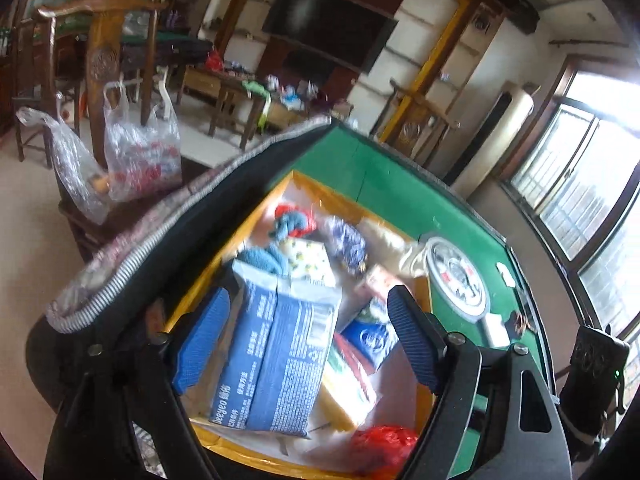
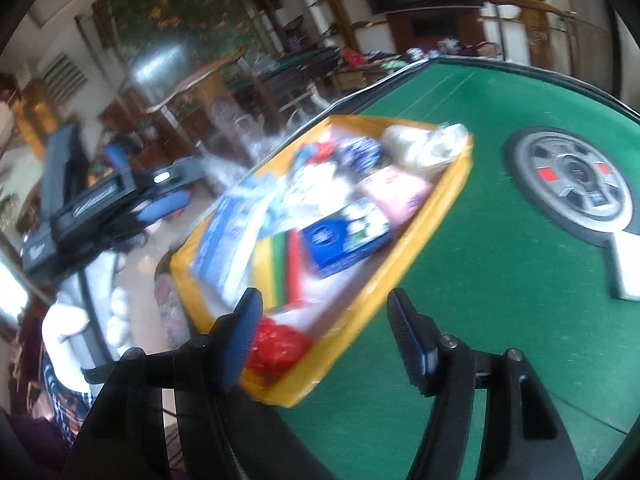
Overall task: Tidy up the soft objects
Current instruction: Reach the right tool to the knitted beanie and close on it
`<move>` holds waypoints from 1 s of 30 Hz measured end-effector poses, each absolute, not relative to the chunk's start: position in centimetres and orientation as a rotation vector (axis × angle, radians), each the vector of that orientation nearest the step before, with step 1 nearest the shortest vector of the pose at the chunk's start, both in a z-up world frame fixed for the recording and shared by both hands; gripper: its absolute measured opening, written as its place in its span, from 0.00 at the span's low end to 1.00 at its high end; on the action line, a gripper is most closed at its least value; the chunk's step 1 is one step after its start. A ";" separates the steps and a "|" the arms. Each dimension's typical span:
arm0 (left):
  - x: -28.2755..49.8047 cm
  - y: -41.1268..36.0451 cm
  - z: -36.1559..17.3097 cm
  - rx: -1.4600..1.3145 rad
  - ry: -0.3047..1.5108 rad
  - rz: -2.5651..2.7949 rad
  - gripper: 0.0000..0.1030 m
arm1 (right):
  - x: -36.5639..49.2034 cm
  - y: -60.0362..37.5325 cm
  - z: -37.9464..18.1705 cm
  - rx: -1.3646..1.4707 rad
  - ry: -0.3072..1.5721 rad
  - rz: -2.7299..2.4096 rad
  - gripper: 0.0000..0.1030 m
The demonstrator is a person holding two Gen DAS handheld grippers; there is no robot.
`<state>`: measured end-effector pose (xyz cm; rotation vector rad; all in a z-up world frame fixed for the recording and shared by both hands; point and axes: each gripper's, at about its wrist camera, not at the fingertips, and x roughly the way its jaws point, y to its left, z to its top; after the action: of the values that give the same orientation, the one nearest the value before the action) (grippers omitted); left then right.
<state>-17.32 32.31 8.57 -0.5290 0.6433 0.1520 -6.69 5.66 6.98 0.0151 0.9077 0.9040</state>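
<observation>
Blue-padded left tongs [image 1: 308, 332] and right tongs [image 2: 324, 332] gape, holding nothing.

The left gripper [image 1: 308, 340] is pointing down and forward, and its two blue fingers [image 1: 202, 340] are standing wide apart with nothing pinched between them. The right gripper [image 2: 324, 340] is also tipping downward, its fingers [image 2: 406, 336] spread apart and squeezing nothing. A hand in a white glove [image 2: 66, 320] is holding the left gripper's handle (seen from the right camera).
</observation>
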 end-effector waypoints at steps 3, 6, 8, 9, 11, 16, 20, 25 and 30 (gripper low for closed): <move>-18.2 32.2 9.8 -0.511 0.577 0.171 0.79 | -5.7 2.7 7.7 0.049 0.870 0.831 0.58; -19.2 31.5 11.1 -0.469 0.494 0.201 0.86 | -4.2 -1.6 8.8 0.068 0.796 0.702 0.58; -19.9 30.5 12.2 -0.415 0.427 0.228 1.00 | -3.3 -4.6 9.4 0.088 0.751 0.617 0.65; -20.1 29.9 12.7 -0.397 0.400 0.231 1.00 | -2.8 -5.6 9.7 0.098 0.735 0.584 0.68; -19.8 29.0 13.1 -0.424 0.383 0.169 1.00 | -2.0 -8.8 10.1 0.130 0.696 0.497 0.73; -15.8 25.2 11.5 -0.442 0.547 -0.040 1.00 | 0.2 -16.2 9.5 0.211 0.712 0.317 0.73; -13.7 20.0 10.7 -0.300 0.604 -0.065 1.00 | 1.6 -19.9 8.5 0.263 0.748 0.245 0.73; -11.0 13.6 9.0 -0.162 0.727 -0.113 1.00 | 4.3 -21.4 7.4 0.258 0.801 0.215 0.73; -8.8 7.8 6.1 -0.048 0.879 -0.142 1.00 | 8.4 -22.0 7.0 0.329 0.823 0.186 0.73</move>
<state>-8.77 7.84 6.09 -0.0484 0.8786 -0.1424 8.43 -21.95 7.01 0.3288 0.8227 0.1861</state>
